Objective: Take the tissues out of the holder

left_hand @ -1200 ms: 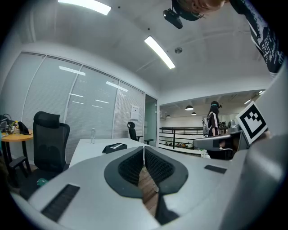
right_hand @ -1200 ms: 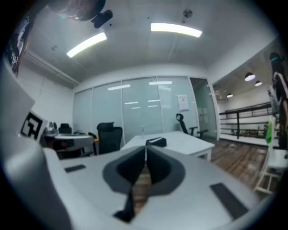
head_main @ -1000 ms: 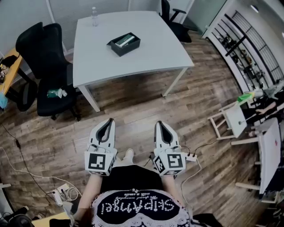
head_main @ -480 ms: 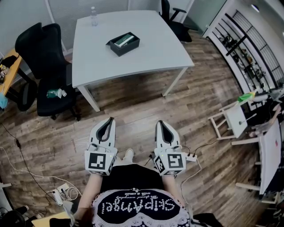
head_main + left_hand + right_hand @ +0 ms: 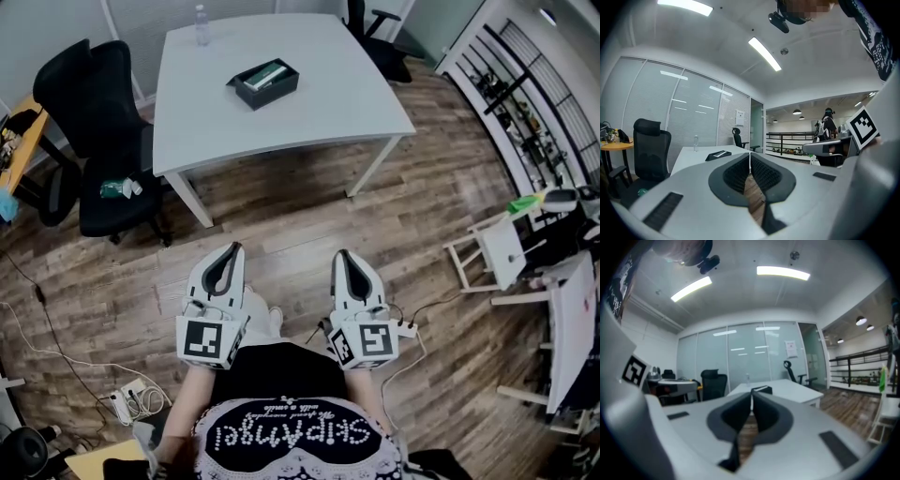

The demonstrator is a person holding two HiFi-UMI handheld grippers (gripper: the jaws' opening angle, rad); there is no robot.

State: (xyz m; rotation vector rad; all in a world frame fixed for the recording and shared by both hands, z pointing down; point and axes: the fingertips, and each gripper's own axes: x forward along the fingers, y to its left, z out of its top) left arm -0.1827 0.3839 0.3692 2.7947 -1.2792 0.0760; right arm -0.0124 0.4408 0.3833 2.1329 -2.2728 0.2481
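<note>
Table (image 5: 309, 122), 1 holder (image 5: 267, 82), left hand-held gripper (image 5: 232, 248), right hand-held gripper (image 5: 339, 255), 2 closed

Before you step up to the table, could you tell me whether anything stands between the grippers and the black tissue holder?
Nothing visible does. Only wood floor and white tabletop lie between the left gripper, the right gripper and the black rectangular tissue holder.

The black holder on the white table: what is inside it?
A pale flat stack, likely the tissues, lies inside the holder. How many there are, and anything beneath them, is hidden by its dark walls.
</note>
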